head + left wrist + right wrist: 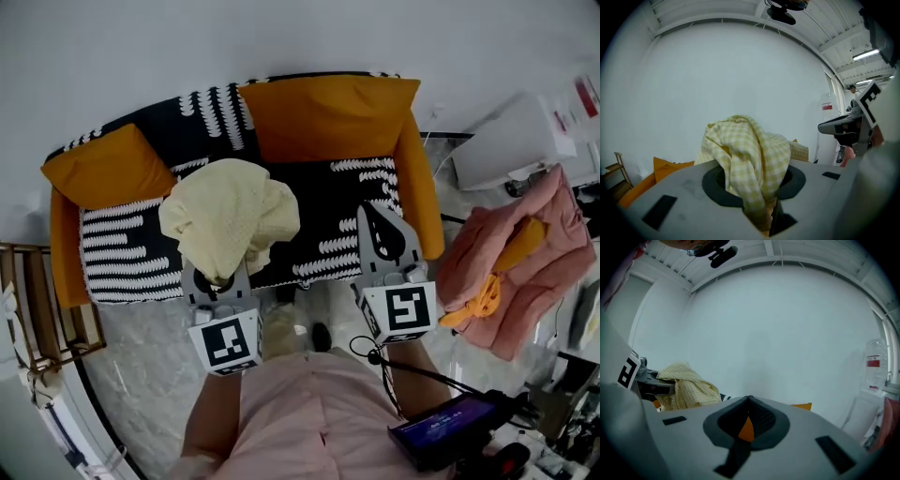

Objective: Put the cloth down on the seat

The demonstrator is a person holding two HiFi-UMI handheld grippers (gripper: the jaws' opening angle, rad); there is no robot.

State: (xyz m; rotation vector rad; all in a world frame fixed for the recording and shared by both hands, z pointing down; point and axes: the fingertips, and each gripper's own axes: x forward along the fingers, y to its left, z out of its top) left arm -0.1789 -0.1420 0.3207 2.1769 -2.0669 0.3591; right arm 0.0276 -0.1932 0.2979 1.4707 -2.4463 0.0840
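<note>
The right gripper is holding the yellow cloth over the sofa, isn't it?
Not quite. It is the left gripper that holds the yellow cloth over the sofa. The left gripper view shows the cloth pinched in its jaws. The right gripper is shut and empty.

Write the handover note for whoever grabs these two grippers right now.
Left gripper: shut on the yellow checked cloth, which sits bunched over the sofa seat.
Right gripper: shut, empty, over the seat's right side.
Done: the cloth is at the sofa, in the grip.
Left: lower it onto the seat, open the left jaws, back away.
</note>
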